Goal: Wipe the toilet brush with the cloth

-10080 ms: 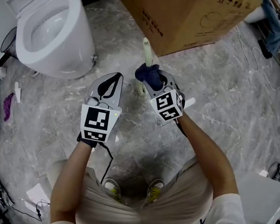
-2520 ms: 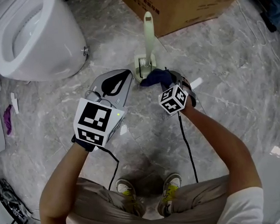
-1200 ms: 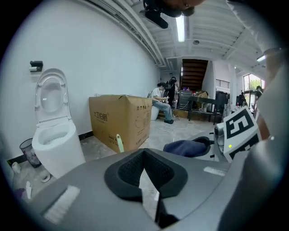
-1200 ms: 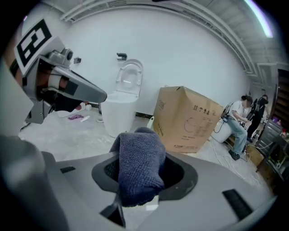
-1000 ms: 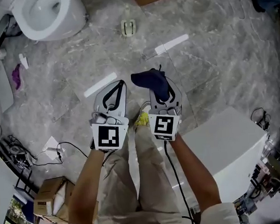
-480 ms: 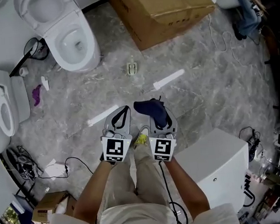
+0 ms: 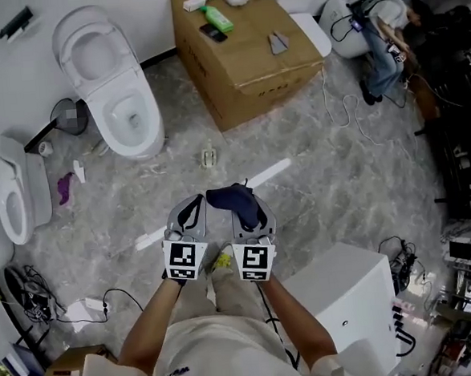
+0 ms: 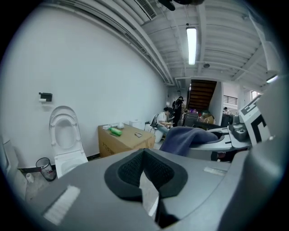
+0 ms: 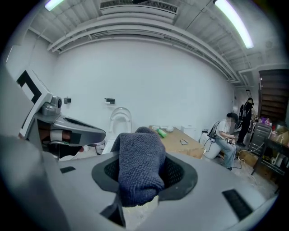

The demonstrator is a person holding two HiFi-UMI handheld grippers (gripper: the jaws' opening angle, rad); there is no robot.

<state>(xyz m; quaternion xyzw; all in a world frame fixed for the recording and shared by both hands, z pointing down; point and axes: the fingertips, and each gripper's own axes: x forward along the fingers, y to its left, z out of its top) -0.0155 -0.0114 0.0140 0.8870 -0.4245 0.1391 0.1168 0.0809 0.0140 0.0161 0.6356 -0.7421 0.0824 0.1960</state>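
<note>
The toilet brush (image 7: 209, 156) stands in its small holder on the grey marble floor, well ahead of both grippers and touched by neither. My right gripper (image 7: 243, 208) is shut on a dark blue cloth (image 7: 226, 197), which drapes over its fingertips. In the right gripper view the cloth (image 9: 137, 167) fills the jaws of that gripper (image 9: 137, 182). My left gripper (image 7: 195, 204) is held beside it, shut with nothing in it; in its own view the left gripper (image 8: 144, 155) shows bare pads meeting. Both are raised close to my body.
A white toilet (image 7: 121, 103) stands at the back left, with another toilet (image 7: 7, 203) at the far left. A cardboard box (image 7: 242, 46) carries small items. A white cabinet (image 7: 347, 284) is at my right. White strips (image 7: 268, 173) and cables (image 7: 343, 111) lie on the floor.
The view has risen far from the floor. Both grippers have drawn back from the brush toward my body, and the cloth is still held in the right one.
</note>
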